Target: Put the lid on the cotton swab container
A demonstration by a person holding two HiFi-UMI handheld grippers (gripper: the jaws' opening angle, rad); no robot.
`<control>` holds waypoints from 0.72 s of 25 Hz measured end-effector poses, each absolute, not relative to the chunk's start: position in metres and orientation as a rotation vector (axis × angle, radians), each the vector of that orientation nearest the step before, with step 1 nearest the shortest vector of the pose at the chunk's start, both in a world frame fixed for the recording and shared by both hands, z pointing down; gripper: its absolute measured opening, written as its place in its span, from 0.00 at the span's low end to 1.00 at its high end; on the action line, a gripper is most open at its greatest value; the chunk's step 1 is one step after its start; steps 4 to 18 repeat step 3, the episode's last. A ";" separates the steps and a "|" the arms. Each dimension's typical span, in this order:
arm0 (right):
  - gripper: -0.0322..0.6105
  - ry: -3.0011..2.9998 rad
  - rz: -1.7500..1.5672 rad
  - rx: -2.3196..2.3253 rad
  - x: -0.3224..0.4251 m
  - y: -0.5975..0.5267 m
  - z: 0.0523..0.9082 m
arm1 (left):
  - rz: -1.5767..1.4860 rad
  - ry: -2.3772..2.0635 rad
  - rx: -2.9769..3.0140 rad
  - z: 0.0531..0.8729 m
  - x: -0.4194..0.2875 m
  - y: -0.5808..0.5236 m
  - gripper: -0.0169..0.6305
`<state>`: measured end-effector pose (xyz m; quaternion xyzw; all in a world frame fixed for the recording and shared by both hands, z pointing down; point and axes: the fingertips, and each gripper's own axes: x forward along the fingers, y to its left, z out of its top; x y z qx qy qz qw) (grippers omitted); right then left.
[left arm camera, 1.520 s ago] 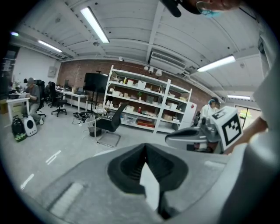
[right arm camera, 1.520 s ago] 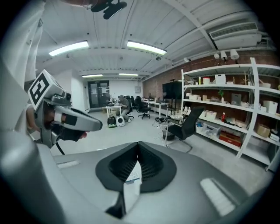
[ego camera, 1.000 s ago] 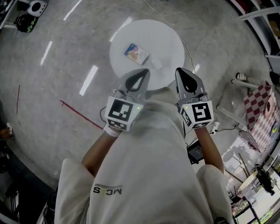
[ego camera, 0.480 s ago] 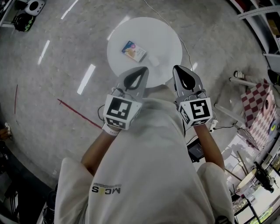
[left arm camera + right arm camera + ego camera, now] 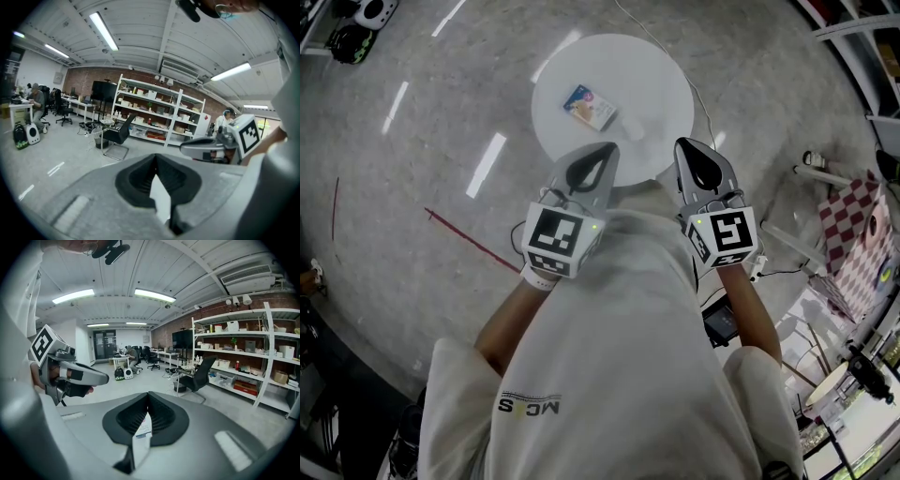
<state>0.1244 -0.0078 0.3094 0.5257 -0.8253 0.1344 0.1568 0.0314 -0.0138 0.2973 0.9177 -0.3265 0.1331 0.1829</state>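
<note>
In the head view a round white table (image 5: 647, 75) stands in front of me. On it lies the cotton swab container (image 5: 589, 106), a small box with a colourful label. A small pale piece (image 5: 630, 130), possibly the lid, lies just right of it. My left gripper (image 5: 607, 148) and right gripper (image 5: 684, 145) are held side by side before my chest, over the table's near edge, both shut and empty. In the right gripper view the container's label (image 5: 143, 425) shows through the slit below the shut jaws. The left gripper view shows only white table (image 5: 160, 197) there.
A grey polished floor with a red line (image 5: 473, 246) surrounds the table. A cable (image 5: 701, 98) runs off the table's right side. A chequered cloth (image 5: 853, 234) and metal stands are at the right. Shelves (image 5: 154, 112) and an office chair (image 5: 117, 136) stand farther off.
Almost nothing has changed. The head view has shifted slightly, and both grippers keep the same shut pose near the table's near edge.
</note>
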 end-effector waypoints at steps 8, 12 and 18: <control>0.04 -2.363 0.388 1.496 0.123 -0.008 0.313 | 0.374 -0.928 2.583 0.299 0.029 -0.014 0.02; 0.04 -2.363 0.388 1.496 0.123 -0.008 0.313 | 0.374 -0.928 2.583 0.299 0.029 -0.014 0.02; 0.04 -2.363 0.388 1.496 0.123 -0.008 0.313 | 0.374 -0.928 2.583 0.299 0.029 -0.014 0.02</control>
